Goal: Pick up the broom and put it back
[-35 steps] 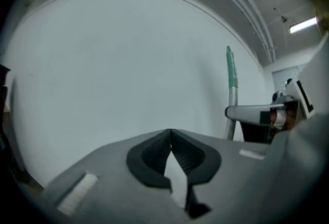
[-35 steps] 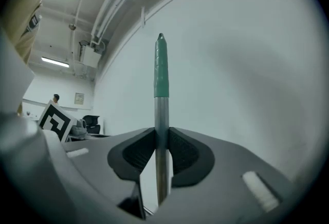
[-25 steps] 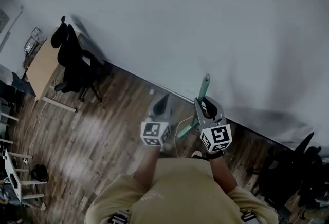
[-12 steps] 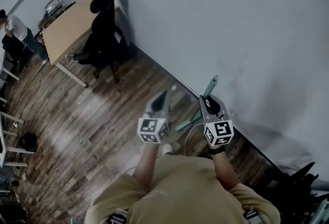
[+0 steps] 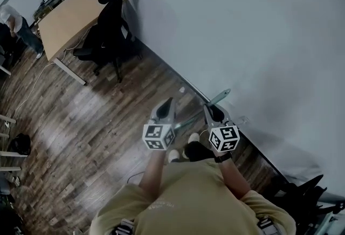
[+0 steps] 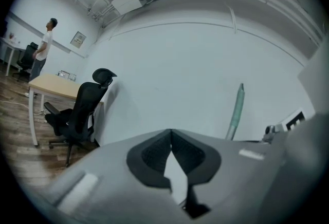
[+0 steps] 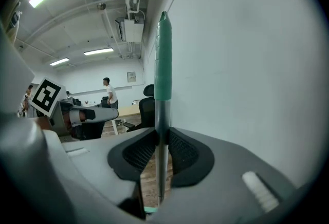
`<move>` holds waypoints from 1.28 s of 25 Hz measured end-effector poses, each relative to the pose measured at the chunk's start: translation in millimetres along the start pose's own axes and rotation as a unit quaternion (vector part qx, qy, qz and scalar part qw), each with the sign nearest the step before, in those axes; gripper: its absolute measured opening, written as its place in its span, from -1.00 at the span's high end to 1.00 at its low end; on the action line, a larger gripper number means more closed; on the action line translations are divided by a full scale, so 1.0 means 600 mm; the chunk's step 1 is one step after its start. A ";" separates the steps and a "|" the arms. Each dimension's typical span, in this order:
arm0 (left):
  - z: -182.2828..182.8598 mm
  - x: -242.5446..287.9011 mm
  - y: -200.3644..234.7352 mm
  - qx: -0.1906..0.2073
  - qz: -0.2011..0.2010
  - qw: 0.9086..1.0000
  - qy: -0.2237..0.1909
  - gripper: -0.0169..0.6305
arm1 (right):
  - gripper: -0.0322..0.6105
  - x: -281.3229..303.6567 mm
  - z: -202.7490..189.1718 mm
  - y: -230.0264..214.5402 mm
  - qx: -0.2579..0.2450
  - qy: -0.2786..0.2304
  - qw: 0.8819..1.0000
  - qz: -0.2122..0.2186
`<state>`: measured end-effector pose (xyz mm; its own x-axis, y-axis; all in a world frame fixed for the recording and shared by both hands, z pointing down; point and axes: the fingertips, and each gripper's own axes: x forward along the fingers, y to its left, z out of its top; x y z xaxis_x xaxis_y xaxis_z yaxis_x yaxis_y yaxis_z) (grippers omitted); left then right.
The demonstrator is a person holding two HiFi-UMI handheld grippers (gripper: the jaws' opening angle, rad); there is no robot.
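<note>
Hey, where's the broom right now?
The broom is clamped in the right gripper, right of centre in the head view, close beside the white wall, with the left gripper just to its left.

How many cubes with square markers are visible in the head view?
2. One cube sits on the left gripper, left of centre; the other cube sits on the right gripper, which is shut on the broom. None seems hidden.
</note>
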<state>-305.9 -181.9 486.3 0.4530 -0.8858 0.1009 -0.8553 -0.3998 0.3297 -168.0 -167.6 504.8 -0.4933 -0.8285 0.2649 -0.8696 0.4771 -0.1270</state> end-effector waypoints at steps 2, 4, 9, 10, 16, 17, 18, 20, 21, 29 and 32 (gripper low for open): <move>0.006 0.030 0.022 0.005 0.006 1.000 0.002 0.94 | 0.65 0.043 -0.005 -0.012 0.005 0.010 1.000 0.009; 0.011 0.055 0.050 0.016 0.017 1.000 0.007 0.94 | 0.65 0.092 -0.012 -0.014 0.015 0.016 1.000 0.022; 0.015 0.125 0.136 0.052 0.062 0.996 0.038 0.94 | 0.62 0.228 0.009 0.003 0.057 0.010 0.996 0.069; 0.023 0.146 0.139 0.061 0.066 0.995 0.039 0.94 | 0.62 0.249 0.022 -0.003 0.050 0.009 0.995 0.082; 0.067 0.250 0.146 0.093 0.085 0.991 0.042 0.94 | 0.64 0.347 0.072 -0.067 0.045 -0.004 0.993 0.113; 0.070 0.262 0.148 0.091 0.087 0.991 0.041 0.94 | 0.64 0.362 0.070 -0.076 0.044 -0.004 0.993 0.113; 0.069 0.272 0.148 0.088 0.086 0.992 0.041 0.94 | 0.64 0.377 0.066 -0.084 0.043 -0.004 0.993 0.112; 0.051 0.293 0.146 0.089 0.076 0.992 0.053 0.94 | 0.64 0.402 0.046 -0.100 0.043 0.000 0.994 0.103; 0.036 0.302 0.145 0.090 0.069 0.991 0.065 0.94 | 0.63 0.412 0.032 -0.109 0.046 0.006 0.995 0.093; -0.031 0.388 0.072 0.107 -0.035 0.985 0.134 0.94 | 0.63 0.381 -0.058 -0.219 0.108 0.044 0.993 -0.015; -0.077 0.433 0.050 0.107 -0.091 0.974 0.177 0.94 | 0.63 0.370 -0.096 -0.268 0.136 0.057 0.987 -0.070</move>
<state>-202.3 -412.9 565.4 0.6281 -0.6743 0.3882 -0.7685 -0.6159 0.1736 -136.5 -411.3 639.3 -0.3766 -0.8346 0.4021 -0.9100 0.2521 -0.3290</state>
